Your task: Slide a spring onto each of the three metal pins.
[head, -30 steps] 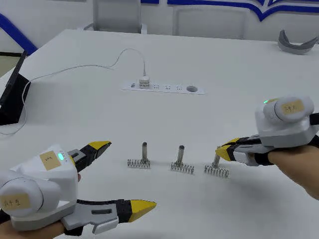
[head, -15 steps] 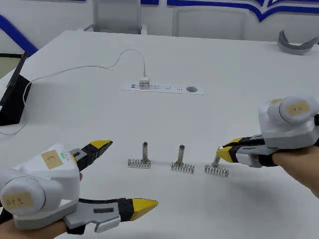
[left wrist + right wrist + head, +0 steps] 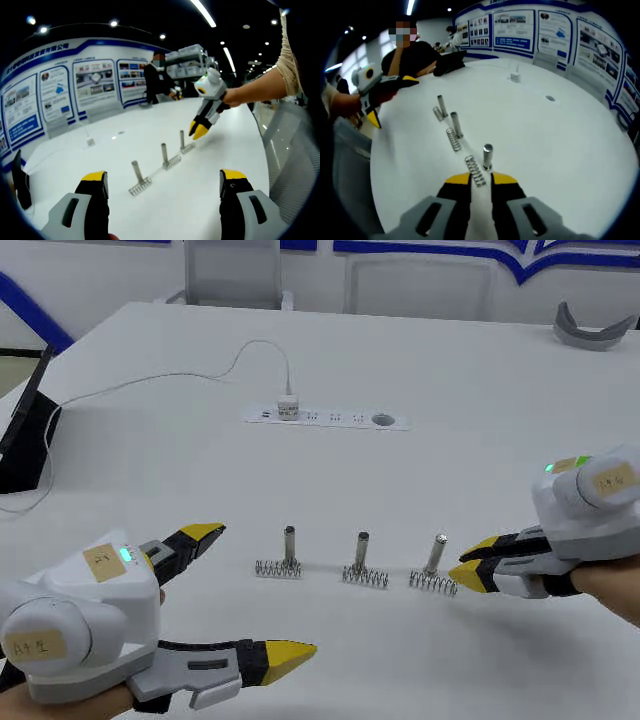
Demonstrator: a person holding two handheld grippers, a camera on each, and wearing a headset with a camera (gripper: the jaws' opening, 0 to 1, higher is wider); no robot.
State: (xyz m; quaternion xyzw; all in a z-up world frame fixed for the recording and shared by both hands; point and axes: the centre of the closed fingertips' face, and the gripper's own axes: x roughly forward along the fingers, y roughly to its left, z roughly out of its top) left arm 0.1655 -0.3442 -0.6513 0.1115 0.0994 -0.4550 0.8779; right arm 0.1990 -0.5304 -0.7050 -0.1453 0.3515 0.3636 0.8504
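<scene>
Three pins (image 3: 361,548) stand upright in a row with open gaps between them, and springs (image 3: 365,577) lie at their near feet, barring a low approach from the front. Behind the row the surface (image 3: 470,390) is bare as far as the power strip (image 3: 325,417). The right claw (image 3: 478,560), jaws narrowly apart, crowds the right-hand end, while the left claw (image 3: 255,590), jaws wide, is well apart.
</scene>
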